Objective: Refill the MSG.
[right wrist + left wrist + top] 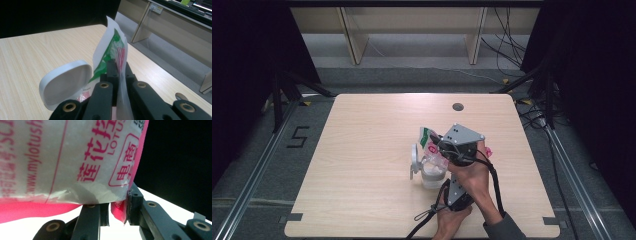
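A white plastic bag [427, 135] with green and pink print hangs tilted over a clear tub [432, 176] at the table's middle. The tub's white hinged lid [414, 159] stands open at its left. My right gripper [117, 67], with the grey plate on top, is shut on the bag's upper edge [110, 47]. My left gripper [117, 210] is shut on a pink lower corner of the bag [75, 157], whose red lettering hangs close above the jaws. In the high view the left gripper [456, 194] lies under the right hand.
The light wood table [362, 150] has a small round grommet [457, 106] near its far edge. Cables trail from the grippers toward the front edge [422, 217]. Beyond the table are floor rails and wooden furniture legs [354, 40].
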Demonstrator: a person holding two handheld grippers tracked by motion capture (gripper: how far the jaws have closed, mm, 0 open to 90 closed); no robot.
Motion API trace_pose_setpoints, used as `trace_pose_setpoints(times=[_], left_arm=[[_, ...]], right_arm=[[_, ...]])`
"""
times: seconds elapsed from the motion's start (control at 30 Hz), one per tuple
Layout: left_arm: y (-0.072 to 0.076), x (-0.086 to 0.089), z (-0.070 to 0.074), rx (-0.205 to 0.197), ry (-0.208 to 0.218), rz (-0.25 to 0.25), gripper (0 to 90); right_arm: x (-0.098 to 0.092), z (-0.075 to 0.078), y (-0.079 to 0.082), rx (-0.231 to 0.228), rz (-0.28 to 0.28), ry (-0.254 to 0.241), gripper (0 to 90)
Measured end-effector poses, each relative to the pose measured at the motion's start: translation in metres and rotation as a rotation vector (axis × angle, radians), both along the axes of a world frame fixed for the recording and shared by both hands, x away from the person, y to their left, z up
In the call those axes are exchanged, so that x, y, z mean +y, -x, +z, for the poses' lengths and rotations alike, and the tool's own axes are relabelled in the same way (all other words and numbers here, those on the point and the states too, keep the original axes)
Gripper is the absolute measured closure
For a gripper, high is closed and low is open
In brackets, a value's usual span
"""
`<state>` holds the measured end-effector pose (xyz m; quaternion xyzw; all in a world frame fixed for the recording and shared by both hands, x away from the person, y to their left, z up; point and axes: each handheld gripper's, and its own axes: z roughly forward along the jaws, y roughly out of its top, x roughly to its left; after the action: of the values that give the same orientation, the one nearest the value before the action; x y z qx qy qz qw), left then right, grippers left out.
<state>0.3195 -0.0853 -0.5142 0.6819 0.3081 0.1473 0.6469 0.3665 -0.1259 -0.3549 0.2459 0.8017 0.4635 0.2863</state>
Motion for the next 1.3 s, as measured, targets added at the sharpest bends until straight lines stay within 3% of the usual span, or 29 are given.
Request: trace_pose_setpoints(times=[0.33,0.5,0.9,1.0,1.3], left_arm=[[0.0007,-0.0007,-0.0001,-0.003,-0.002,0.008,75.8],[0.0010,-0.0004,0.0005,-0.003,0.001,0.008,75.8],[0.0009,-0.0009,0.0001,-0.003,0.002,0.008,75.9],[0.0013,-0.0012,0.0005,-0.004,0.003,0.006,75.9],[0.0017,-0.0015,0.0008,-0.004,0.006,0.004,75.9]], right_arm=[[0.0011,-0.0006,-0.0010,-0.005,0.012,0.012,89.8],[0.0004,0.0010,-0.0011,-0.029,0.019,0.028,89.8],[0.0046,-0.0012,0.0002,-0.017,0.013,0.032,89.8],[0.0033,-0.0009,0.0010,-0.004,0.005,0.011,89.8],[0.0039,-0.0005,0.0007,-0.016,0.014,0.019,89.8]])
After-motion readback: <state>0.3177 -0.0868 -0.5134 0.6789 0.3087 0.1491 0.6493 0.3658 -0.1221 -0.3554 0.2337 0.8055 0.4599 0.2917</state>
